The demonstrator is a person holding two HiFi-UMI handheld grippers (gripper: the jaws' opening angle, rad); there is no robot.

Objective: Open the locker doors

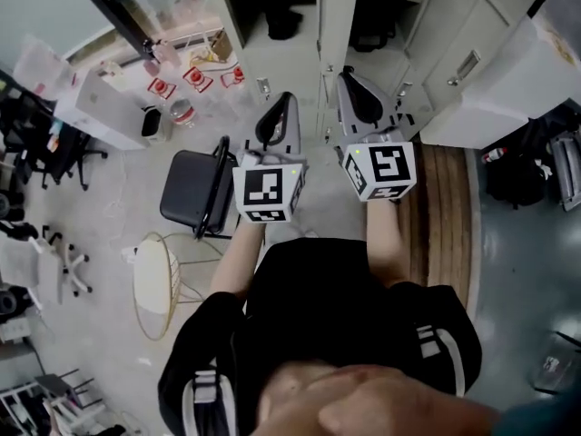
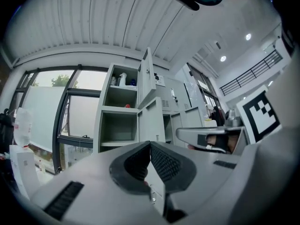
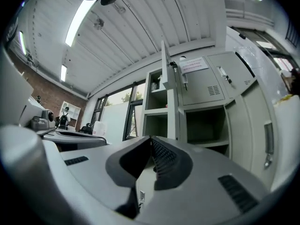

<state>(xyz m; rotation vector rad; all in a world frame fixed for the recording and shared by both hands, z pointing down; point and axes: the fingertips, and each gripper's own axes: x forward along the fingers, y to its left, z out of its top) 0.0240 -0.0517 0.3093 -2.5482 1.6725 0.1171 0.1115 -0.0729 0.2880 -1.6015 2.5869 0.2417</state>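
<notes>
grey metal lockers (image 1: pixel 472 25) stand at twelve o'clock in the head view, several compartments already open. one open door (image 1: pixel 336 34) juts edge-on, just beyond the two grippers. the left gripper (image 1: pixel 285 101), at eleven o'clock from the person, has its fingers pressed together on nothing. the right gripper (image 1: pixel 347 78), at one o'clock, is likewise closed and empty. a black chair (image 1: pixel 186 198) sits at nine o'clock.

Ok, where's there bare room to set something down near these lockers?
The seat of the black chair is bare, and so is the grey floor bordered by the wooden strip and the dark bags. The middle locker compartment looks empty. Crowded: the floor by the red-labelled containers and the top compartment with bottles.
</notes>
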